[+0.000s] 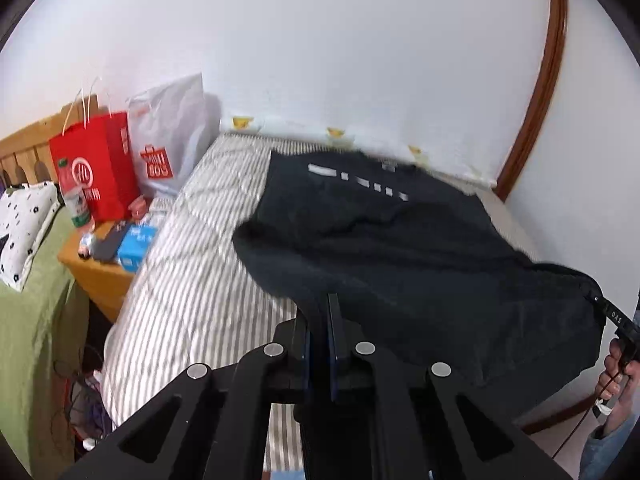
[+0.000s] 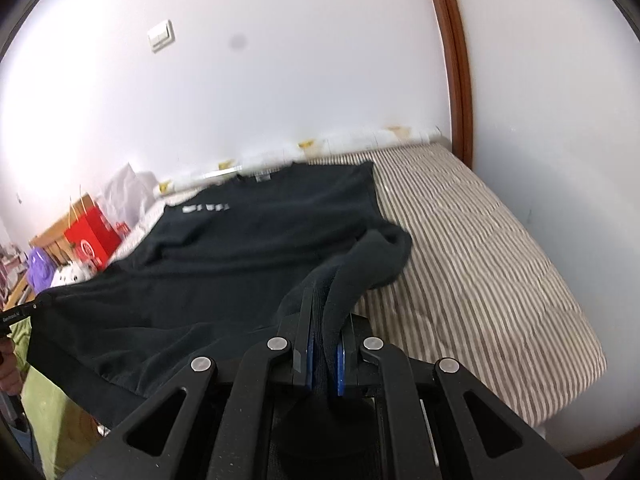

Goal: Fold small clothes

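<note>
A black T-shirt [image 1: 400,240] with white lettering lies spread on a striped mattress [image 1: 192,264]. It also shows in the right wrist view [image 2: 224,256]. My left gripper [image 1: 323,300] is shut on the shirt's near hem at its left corner and lifts it. My right gripper [image 2: 320,292] is shut on the near right corner, with cloth bunched between the fingers. The hem hangs stretched between the two grippers above the mattress edge. The right gripper also shows at the right edge of the left wrist view [image 1: 612,312].
A wooden nightstand [image 1: 100,272] stands left of the mattress, with a red bag [image 1: 96,168], a white bag [image 1: 168,132], a bottle and boxes on it. A green-covered bed [image 1: 36,320] lies further left. A white wall and a wooden door frame [image 2: 456,60] bound the far side.
</note>
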{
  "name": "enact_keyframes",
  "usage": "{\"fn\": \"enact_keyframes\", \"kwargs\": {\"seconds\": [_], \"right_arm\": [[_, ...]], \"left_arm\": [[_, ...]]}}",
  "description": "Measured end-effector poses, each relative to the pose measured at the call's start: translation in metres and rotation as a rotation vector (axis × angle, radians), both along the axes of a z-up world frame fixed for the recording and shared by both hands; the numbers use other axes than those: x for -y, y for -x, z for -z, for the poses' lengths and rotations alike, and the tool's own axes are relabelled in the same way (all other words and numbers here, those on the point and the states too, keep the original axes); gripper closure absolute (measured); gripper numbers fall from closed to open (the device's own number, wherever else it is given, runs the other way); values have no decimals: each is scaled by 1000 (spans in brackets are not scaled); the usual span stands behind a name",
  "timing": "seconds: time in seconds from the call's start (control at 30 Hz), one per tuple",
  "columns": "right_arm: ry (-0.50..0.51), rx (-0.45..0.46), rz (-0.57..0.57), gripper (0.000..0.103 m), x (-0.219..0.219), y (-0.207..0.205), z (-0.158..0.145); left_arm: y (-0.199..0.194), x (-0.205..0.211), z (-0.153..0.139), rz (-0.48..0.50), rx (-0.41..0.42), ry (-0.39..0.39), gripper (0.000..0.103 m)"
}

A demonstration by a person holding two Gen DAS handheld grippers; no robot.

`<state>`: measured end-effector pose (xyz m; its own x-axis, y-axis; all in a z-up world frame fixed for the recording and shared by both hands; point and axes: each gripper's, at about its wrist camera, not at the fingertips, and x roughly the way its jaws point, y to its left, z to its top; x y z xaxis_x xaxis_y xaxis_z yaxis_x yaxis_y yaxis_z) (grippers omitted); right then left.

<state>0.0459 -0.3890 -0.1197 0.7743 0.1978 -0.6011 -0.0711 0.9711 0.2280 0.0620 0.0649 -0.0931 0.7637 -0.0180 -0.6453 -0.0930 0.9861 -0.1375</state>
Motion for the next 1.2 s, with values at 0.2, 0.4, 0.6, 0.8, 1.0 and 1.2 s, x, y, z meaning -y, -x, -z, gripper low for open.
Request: {"fn": "enact_keyframes", "kwargs": {"seconds": [0.2, 0.4, 0.6, 0.8, 1.0, 1.2], "right_arm": [[-31, 35, 3, 95, 1, -42, -28], [-27, 54, -2, 95, -4, -96, -49], [-36, 51, 5, 95, -5, -156, -54], [-33, 15, 7, 95, -7, -215, -45], [-3, -45, 9, 95, -11, -266, -22], [16, -94, 10, 95, -12, -302, 7]], "left_arm": [[-38, -8, -21, -31, 31, -14, 96], [-84, -16, -32, -60, 48, -9, 96], [-142, -26, -33, -99, 44, 4, 96], [-201, -27, -20, -103, 16, -21, 96], [-253, -31, 7, -105, -48, -36, 96], [-284, -37, 35, -122, -103, -51, 96]]}}
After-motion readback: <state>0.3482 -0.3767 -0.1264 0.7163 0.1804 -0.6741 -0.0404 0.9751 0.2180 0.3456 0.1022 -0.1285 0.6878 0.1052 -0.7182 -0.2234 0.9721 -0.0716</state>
